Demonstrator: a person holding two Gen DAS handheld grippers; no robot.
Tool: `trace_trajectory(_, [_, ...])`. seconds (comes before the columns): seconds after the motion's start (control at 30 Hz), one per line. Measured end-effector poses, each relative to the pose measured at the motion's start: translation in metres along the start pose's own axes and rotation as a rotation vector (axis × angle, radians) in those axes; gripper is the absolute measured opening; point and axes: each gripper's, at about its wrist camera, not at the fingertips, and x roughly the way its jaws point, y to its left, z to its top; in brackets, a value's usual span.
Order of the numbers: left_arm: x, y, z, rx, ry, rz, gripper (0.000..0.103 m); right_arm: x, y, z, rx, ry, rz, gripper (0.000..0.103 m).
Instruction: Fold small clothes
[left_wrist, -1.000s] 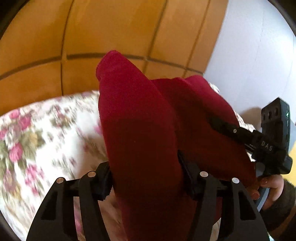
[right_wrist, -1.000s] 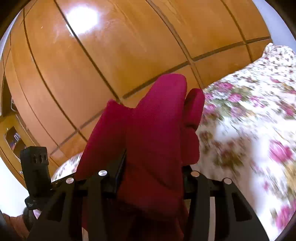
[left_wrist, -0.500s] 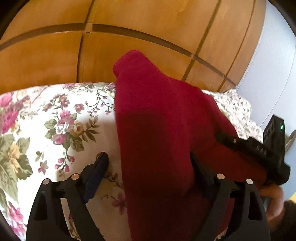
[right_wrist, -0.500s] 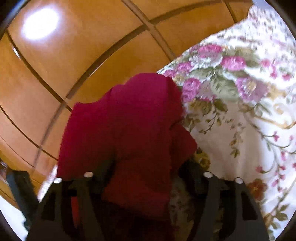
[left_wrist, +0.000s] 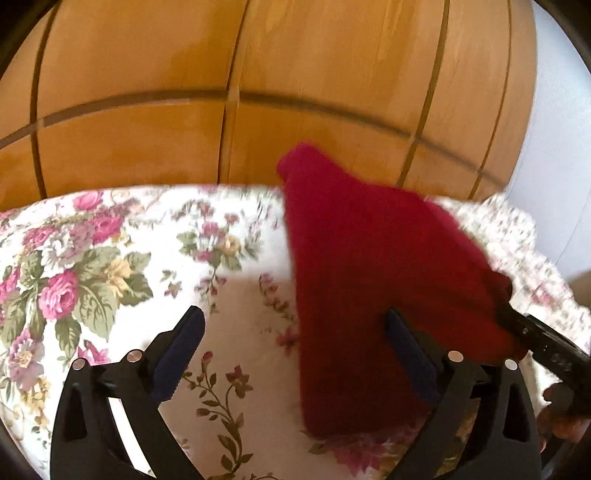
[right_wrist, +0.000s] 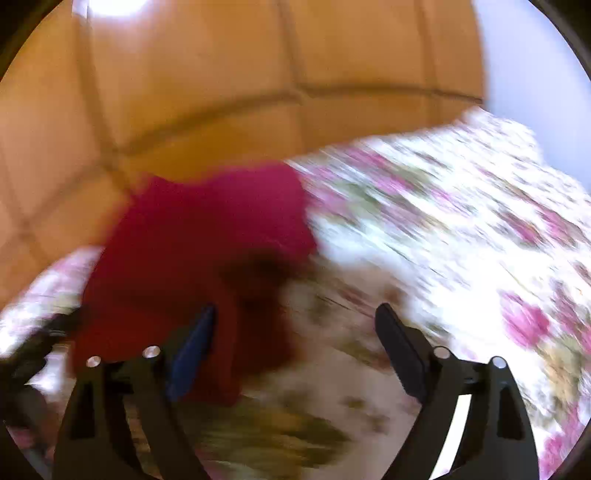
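A dark red small garment (left_wrist: 369, 266) lies on the floral bedspread (left_wrist: 110, 258), right of centre in the left wrist view. My left gripper (left_wrist: 295, 347) is open, its right finger (left_wrist: 410, 354) against the garment's near right part, its left finger over bare bedspread. In the blurred right wrist view the garment (right_wrist: 192, 258) lies left of centre. My right gripper (right_wrist: 295, 339) is open, its left finger (right_wrist: 192, 350) at the garment's near edge. The right gripper's body (left_wrist: 543, 343) shows at the garment's right side in the left wrist view.
A wooden panelled wardrobe (left_wrist: 258, 92) stands behind the bed. A pale wall (left_wrist: 554, 166) is at the right. The floral bedspread (right_wrist: 461, 240) extends to the right in the right wrist view. A hand (left_wrist: 561, 421) shows at the lower right.
Both grippers held the red garment up a second ago. They have lowered it onto the bedspread and opened, letting it go.
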Motion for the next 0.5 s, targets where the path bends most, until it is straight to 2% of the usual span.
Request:
trace_trajectory(0.07, [0.011,-0.003,-0.001,0.021,0.056,-0.006,0.100,0.016,-0.012,-0.001,0.067,0.067,0.008,0.087])
trace_trajectory(0.17, [0.011,-0.003,-0.003,0.025,0.066,0.003,0.100,0.013,-0.004,-0.001,0.016,0.033,-0.043,0.088])
trace_trajectory(0.2, [0.008,-0.004,-0.003,0.026,0.062,0.012,0.100,0.009,-0.003,-0.002,0.010,0.017,-0.035,0.088])
trace_trajectory(0.23, [0.002,-0.006,-0.004,0.033,0.058,0.025,0.100,0.002,-0.005,-0.002,0.018,-0.001,-0.014,0.088])
trace_trajectory(0.33, [-0.024,-0.013,-0.014,0.069,0.032,0.099,0.100,-0.030,-0.009,-0.011,0.047,-0.056,0.012,0.099])
trace_trajectory(0.4, [-0.042,-0.016,-0.022,0.074,0.014,0.131,0.100,-0.048,-0.006,-0.017,0.052,-0.054,0.024,0.100])
trace_trajectory(0.5, [-0.066,-0.020,-0.035,0.060,0.004,0.141,0.100,-0.072,-0.005,-0.031,0.049,-0.025,0.053,0.101])
